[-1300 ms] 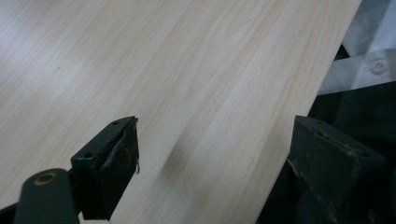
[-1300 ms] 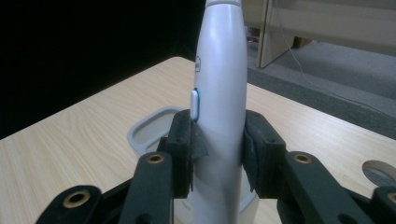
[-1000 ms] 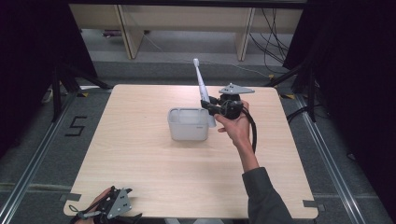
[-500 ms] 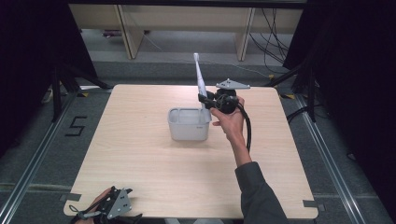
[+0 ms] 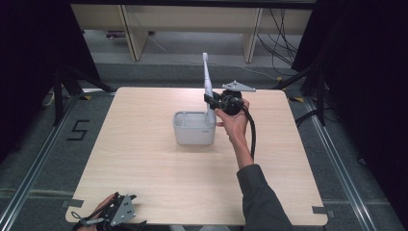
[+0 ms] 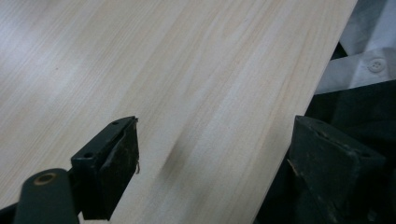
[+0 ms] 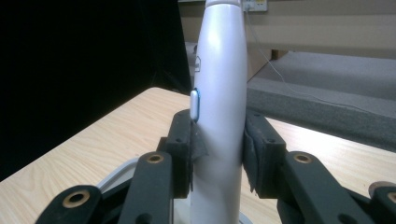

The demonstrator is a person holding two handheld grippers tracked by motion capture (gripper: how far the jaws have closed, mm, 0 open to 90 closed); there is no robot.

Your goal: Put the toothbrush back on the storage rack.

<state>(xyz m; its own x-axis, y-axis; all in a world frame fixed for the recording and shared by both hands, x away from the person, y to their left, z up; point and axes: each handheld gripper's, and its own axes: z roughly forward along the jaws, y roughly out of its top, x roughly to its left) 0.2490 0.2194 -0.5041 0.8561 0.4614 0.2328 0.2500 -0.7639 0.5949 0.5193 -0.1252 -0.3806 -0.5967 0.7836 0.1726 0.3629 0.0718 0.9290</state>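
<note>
Right hand-held gripper view: toothbrush side button; high view: bin.

White electric toothbrush, upright, slightly tilted, lower end inside grey rectangular container, mid-table.

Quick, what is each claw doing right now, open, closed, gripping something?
Left claw: open, nothing between its jaws, at the table's near edge.
Right claw: closed on the white electric toothbrush, held upright above the grey holder.
</note>
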